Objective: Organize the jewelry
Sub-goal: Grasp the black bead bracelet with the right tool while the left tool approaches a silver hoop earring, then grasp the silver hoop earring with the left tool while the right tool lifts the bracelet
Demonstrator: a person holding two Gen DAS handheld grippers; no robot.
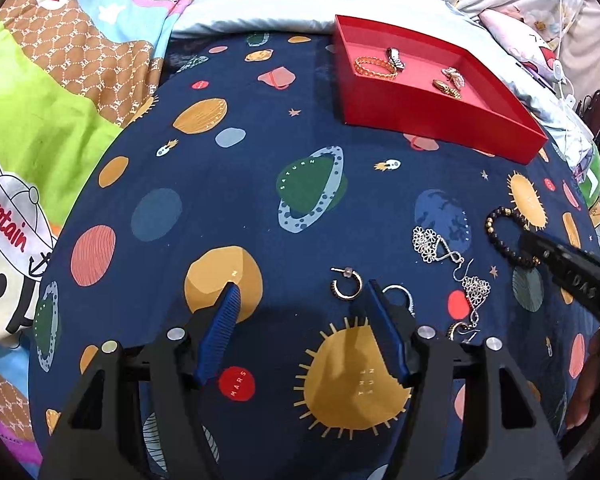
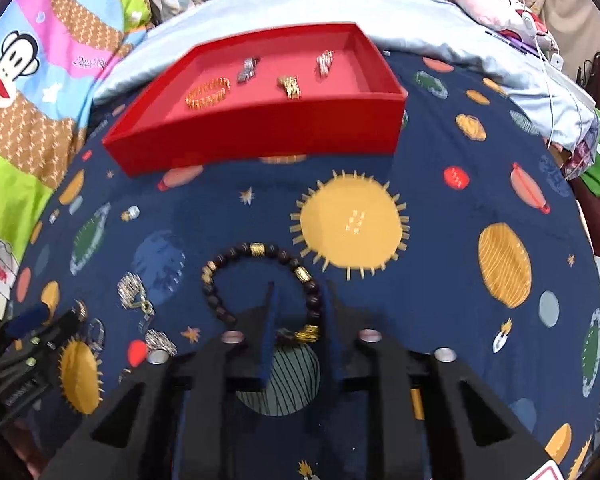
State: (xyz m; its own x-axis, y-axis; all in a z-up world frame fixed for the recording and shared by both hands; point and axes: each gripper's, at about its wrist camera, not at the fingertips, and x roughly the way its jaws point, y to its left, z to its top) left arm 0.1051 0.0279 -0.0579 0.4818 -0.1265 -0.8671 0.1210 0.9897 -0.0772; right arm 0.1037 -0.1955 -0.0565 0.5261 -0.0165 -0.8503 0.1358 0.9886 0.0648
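Left gripper (image 1: pixel 300 300) agape, right gripper (image 2: pixel 300 292) narrowed.

Bed (image 1: pixel 220 208) w/ planet-print sheet, cartoon quilt (image 1: pixel 60 80).

"MARS" on a red planet (image 1: pixel 237 383) printed on my navy bedsheet (image 1: pixel 260 208), "SATURN" on its green ringed planet (image 1: pixel 310 189), "Captain" in red on the cartoon blanket's white cap (image 1: pixel 8 216), "PF" monograms on its brown patches (image 1: pixel 112 64)
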